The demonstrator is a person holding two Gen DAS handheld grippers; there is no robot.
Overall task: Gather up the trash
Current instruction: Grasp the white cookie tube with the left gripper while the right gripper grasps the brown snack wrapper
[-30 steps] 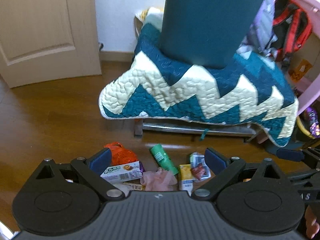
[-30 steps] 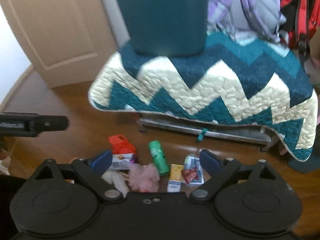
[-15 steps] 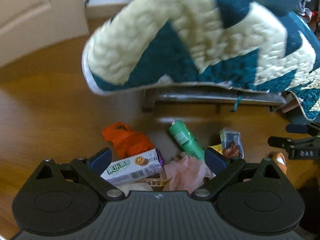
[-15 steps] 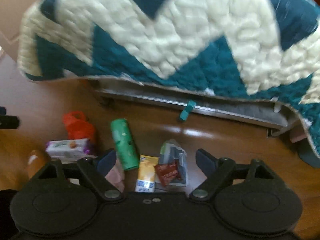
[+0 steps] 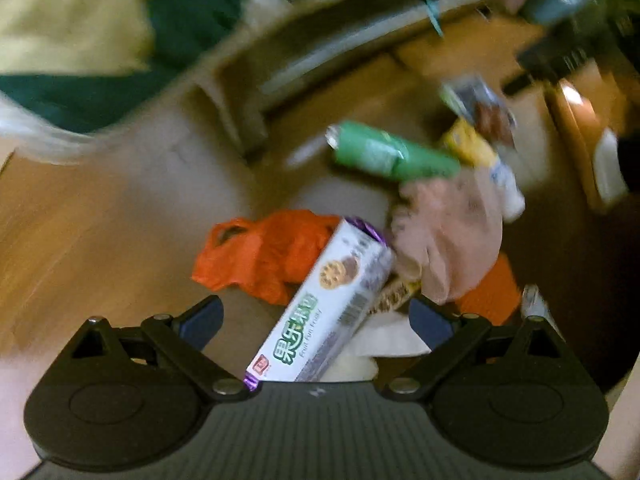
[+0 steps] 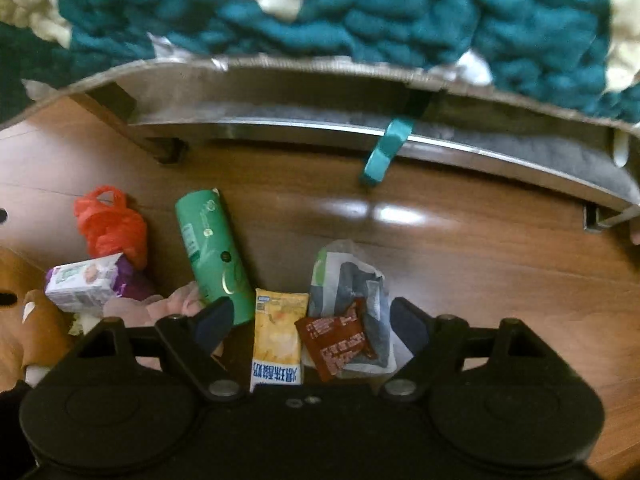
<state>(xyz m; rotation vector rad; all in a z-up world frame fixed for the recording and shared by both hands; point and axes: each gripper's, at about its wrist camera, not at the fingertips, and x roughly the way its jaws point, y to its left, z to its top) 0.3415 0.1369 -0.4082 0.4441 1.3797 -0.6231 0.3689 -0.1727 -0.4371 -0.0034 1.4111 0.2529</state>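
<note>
Trash lies in a heap on the wooden floor. In the left wrist view my open left gripper [image 5: 316,316] hangs low over a white and purple biscuit box [image 5: 324,308], with an orange plastic bag [image 5: 260,256], a pink bag [image 5: 452,236] and a green tube [image 5: 392,156] beyond. In the right wrist view my open right gripper [image 6: 310,318] straddles a yellow sachet [image 6: 278,336] and a red wrapper [image 6: 338,340] on a grey-white packet [image 6: 352,284]. The green tube [image 6: 212,256], orange bag [image 6: 108,224] and biscuit box [image 6: 84,282] lie to its left.
A teal and cream quilt [image 6: 360,12] hangs over a low metal frame [image 6: 360,132] just behind the heap. A teal strap [image 6: 386,148] dangles from it. The person's hand [image 6: 24,312] shows at the left edge of the right wrist view.
Both grippers have dropped down and moved in close to the trash heap. The left view has tilted and blurred. Both stay open and empty.
</note>
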